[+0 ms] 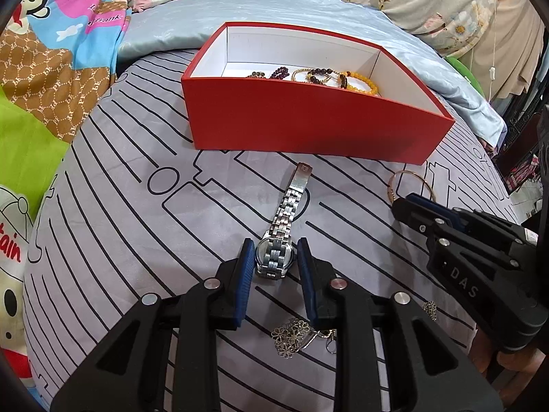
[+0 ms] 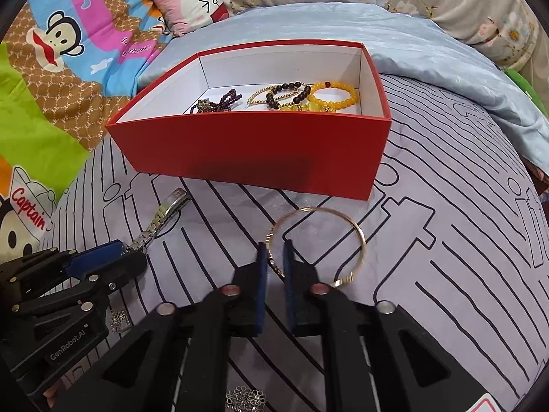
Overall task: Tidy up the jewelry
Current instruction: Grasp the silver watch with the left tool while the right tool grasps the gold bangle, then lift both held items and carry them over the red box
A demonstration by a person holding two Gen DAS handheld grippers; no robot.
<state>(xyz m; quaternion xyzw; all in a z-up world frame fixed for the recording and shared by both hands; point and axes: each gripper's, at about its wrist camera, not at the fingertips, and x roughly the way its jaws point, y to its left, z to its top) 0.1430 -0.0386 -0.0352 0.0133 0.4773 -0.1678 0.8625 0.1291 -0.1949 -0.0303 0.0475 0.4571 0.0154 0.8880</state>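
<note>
The right gripper (image 2: 274, 257) pinches the gold bangle's (image 2: 357, 240) thin rim and the left gripper (image 1: 276, 257) hugs the watch (image 1: 274, 257) (both on the bed (image 1: 137, 233) near the red box's (image 1: 308, 127) front wall), ready for lifting in

Open bedsheet (image 2: 446, 274) right of bangle (image 2: 357, 237); red box (image 2: 254, 151) walls off ahead; watch (image 1: 276, 257), necklace (image 1: 291, 334) clutter left.

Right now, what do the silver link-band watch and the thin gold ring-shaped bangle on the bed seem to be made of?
Silver link-band watch: probably steel, with shiny jointed links that reflect light. Thin gold ring-shaped bangle: metal with a polished gold-coloured finish, rigid and glinting; whether it is real gold or plated cannot be told.
</note>
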